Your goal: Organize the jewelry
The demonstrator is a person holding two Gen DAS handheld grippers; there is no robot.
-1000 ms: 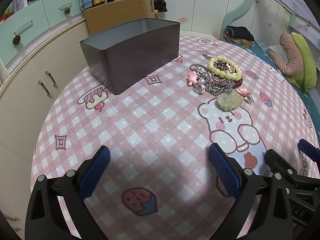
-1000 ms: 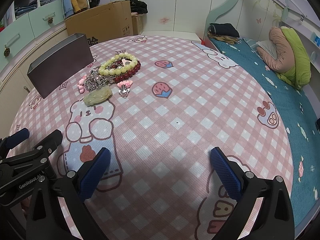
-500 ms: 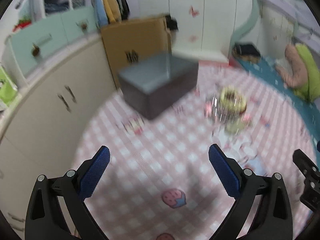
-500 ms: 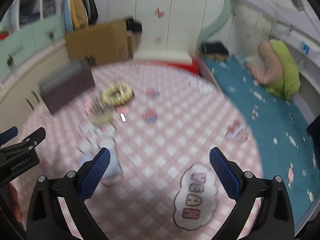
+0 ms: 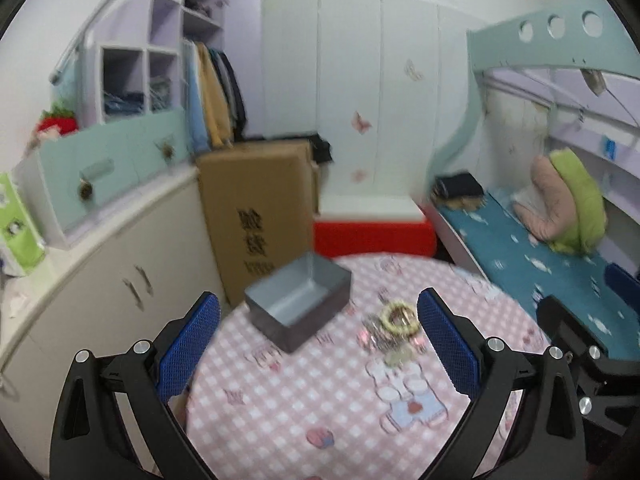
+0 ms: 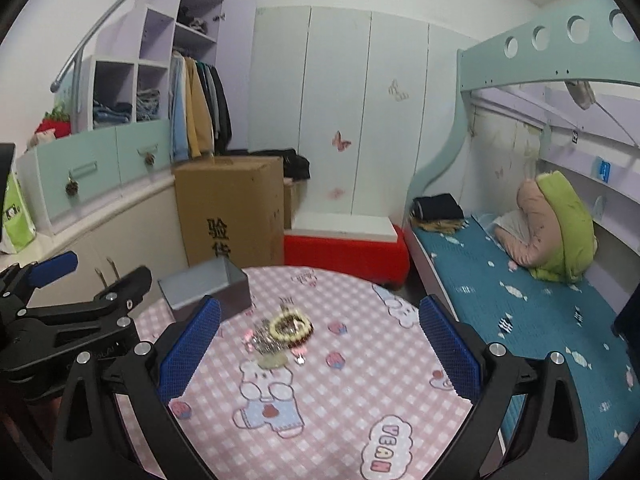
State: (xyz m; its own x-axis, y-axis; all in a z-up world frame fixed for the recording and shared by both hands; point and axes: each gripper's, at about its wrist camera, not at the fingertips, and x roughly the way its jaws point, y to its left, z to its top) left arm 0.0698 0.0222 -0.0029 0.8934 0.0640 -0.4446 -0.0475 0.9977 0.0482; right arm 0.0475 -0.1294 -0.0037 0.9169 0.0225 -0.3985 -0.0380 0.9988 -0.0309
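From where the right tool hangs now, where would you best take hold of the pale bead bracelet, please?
Probably the bracelet's right arc, from above. It lies flat atop the pile, so one finger can drop inside the ring and one outside; its right side is clearest of the chains.

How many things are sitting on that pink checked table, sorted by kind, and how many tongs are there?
Open grey box: 1
Heap of jewelry: 1 (pieces too tangled and blurred to count singly)
Tongs: 2, the left tongs and the right tongs, both open and empty
Total: 4
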